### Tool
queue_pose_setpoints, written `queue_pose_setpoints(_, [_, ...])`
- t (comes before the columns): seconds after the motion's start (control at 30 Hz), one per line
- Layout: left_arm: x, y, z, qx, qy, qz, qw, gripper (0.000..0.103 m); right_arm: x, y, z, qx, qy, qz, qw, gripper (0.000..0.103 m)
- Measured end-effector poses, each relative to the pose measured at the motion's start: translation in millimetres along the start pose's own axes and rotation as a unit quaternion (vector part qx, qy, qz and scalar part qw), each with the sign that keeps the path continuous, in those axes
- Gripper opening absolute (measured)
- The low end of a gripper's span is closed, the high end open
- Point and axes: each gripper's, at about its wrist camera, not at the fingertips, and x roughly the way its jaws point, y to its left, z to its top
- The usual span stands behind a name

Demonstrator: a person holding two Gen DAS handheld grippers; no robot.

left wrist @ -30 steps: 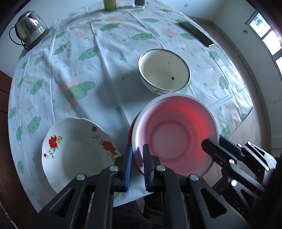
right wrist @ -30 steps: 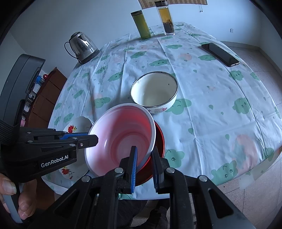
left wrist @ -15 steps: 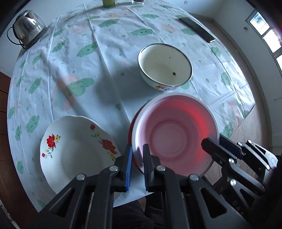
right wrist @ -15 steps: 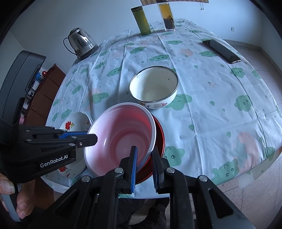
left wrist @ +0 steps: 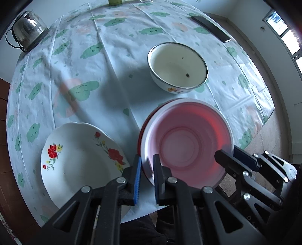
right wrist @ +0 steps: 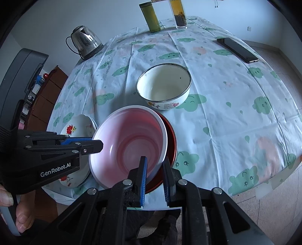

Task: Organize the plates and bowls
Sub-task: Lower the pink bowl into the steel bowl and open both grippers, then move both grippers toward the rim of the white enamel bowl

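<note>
I have both grippers clamped on the pink bowl (left wrist: pixel 186 143): my left gripper (left wrist: pixel 146 169) pinches its rim at 7 o'clock in the left wrist view, and my right gripper (right wrist: pixel 153 167) pinches the opposite rim, at 5 o'clock in the right wrist view. The bowl sits tilted over a red plate (right wrist: pixel 170 143) near the table's (right wrist: pixel 226 113) front edge; I cannot tell whether it rests on the plate or hangs just above it.

I judge the task about midway. The pink bowl and red plate form 1 stack, while the enamel bowl (left wrist: pixel 177 66), at 12 o'clock from the stack, and the floral plate (left wrist: pixel 79 160), at 9 o'clock, lie separate and remain to be sorted.

Count: 2 bowls, 2 plates. Also 1 kettle (right wrist: pixel 84 42), 1 phone (right wrist: pixel 237 50), 1 green flask (right wrist: pixel 152 17) and 1 glass tea bottle (right wrist: pixel 178 13) at the far edge.
</note>
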Motion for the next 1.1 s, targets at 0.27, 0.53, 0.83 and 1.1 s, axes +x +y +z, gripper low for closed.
queue_pose_setpoints(0.27, [0,0,0,-0.001,0.0,-0.004,1.0,0.011,1,1,-1,0.001,-0.003,0.0,1.0,0.018])
queue_pose_setpoints(0.53, [-1,1,0,-0.008,-0.002,-0.016,0.9998,0.021,3,2,0,0.004,0.003,0.005,1.0,0.029])
queue_pose_setpoints(0.83, [-4,1,0,-0.008,-0.009,-0.019,0.9997,0.022,-11,9,0,-0.022,-0.029,-0.025,0.999,0.045])
queue_pose_setpoints(1.1, [-5,2,-1,-0.011,-0.009,-0.021,0.9997,0.03,0,8,-4,-0.018,-0.011,-0.02,1.0,0.051])
